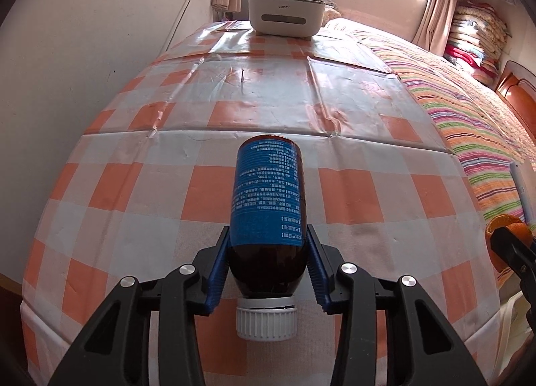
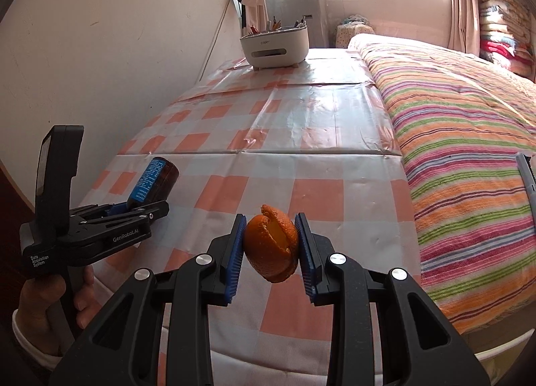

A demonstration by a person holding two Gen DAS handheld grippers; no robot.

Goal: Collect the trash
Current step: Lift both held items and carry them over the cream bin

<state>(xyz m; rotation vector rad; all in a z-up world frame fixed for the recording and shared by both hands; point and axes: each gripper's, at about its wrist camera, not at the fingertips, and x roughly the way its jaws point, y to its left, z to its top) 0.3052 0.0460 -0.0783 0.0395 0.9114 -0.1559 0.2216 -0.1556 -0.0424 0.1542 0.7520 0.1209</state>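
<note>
Bottle (image 1: 268,205) clamped between left claw (image 1: 268,245) pads.

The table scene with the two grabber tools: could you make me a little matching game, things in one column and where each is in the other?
Things:
1. brown bottle
2. orange peel
3. white organizer box
4. striped blanket

Places:
A. on the bed beside the table
B. between the left gripper's pads
C. at the far end of the checked tablecloth
D. between the right gripper's pads

Pairs: 1-B, 2-D, 3-C, 4-A
</note>
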